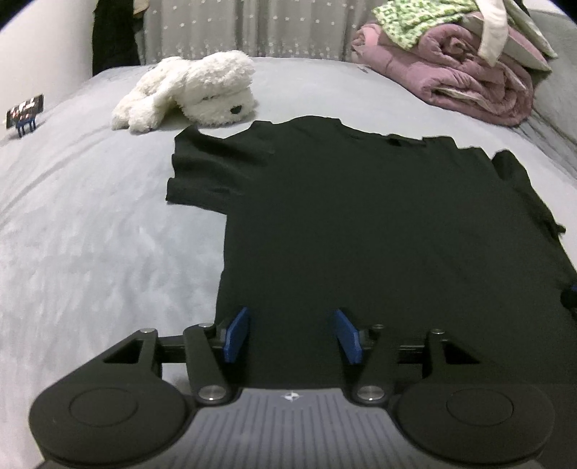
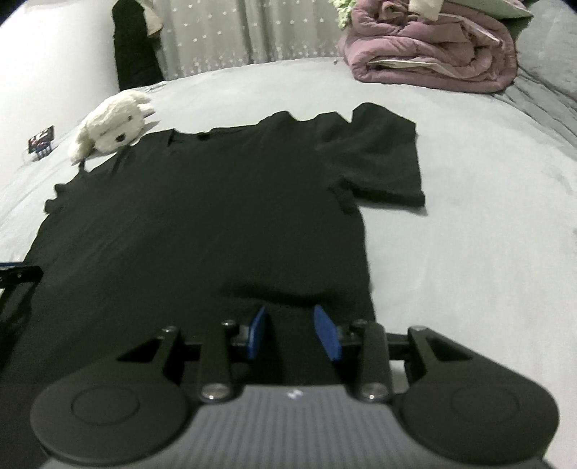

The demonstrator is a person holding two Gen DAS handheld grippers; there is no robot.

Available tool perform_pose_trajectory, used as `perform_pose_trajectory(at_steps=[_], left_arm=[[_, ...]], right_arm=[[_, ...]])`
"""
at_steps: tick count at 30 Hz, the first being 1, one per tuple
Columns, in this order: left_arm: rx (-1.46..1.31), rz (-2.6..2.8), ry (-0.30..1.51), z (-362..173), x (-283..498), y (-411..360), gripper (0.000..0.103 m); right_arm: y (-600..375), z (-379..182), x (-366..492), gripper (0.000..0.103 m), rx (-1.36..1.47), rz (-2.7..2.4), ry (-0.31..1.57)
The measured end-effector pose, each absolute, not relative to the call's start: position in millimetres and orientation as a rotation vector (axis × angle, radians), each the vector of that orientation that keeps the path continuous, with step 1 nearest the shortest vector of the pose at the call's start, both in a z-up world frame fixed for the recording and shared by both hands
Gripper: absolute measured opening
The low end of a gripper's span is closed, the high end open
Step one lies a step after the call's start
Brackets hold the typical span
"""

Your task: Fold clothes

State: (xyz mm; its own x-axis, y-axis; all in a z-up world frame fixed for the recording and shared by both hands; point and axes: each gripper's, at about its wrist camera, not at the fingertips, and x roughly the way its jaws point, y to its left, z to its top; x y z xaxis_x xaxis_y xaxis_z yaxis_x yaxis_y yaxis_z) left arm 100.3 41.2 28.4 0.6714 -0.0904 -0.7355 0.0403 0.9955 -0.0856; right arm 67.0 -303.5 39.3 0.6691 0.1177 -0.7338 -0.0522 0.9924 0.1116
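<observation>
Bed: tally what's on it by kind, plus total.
Black T-shirt: 1
White plush dog: 1
Pink rolled quilt: 1
Green patterned cloth: 1
Small card on a blue stand: 1
Total: 5

Matt black cloth shirt (image 1: 360, 223) — fluffy toy (image 1: 187, 90)

T-shirt (image 1: 360, 223) spread flat on the bed (image 1: 90, 234), collar at the far end, plush toy (image 1: 191, 90) just beyond its left sleeve, rolled quilt (image 1: 461, 83) at the far right, small stand (image 1: 25, 113) at the far left edge, curtain (image 1: 252, 29) behind the bed
</observation>
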Motion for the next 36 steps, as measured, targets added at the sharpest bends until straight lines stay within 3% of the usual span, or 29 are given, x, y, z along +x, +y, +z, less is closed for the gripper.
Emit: perform_pose_trajectory(at_steps=[4, 6, 8, 15, 26, 36], left_arm=[[-0.072, -0.071, 0.828, 29, 98, 43, 0.054], [-0.077, -0.07, 0.832, 30, 96, 43, 0.054], [-0.094, -0.069, 0.838, 32, 96, 46, 0.054], [-0.149, -0.049, 0.842, 36, 96, 54, 0.054], [-0.137, -0.048, 0.844, 34, 96, 45, 0.054], [-0.084, -0.018, 0.848, 35, 91, 41, 0.054]], right_arm=[[-311, 39, 70, 0.024, 0.091, 0.038, 0.82], [-316, 40, 71, 0.013, 0.1, 0.008, 0.824], [-318, 41, 71, 0.011, 0.105, -0.01, 0.832], [-301, 50, 66, 0.018, -0.015, -0.087, 0.81], [-282, 44, 66, 0.027, 0.046, 0.036, 0.84], [-302, 43, 66, 0.027, 0.083, -0.038, 0.859]])
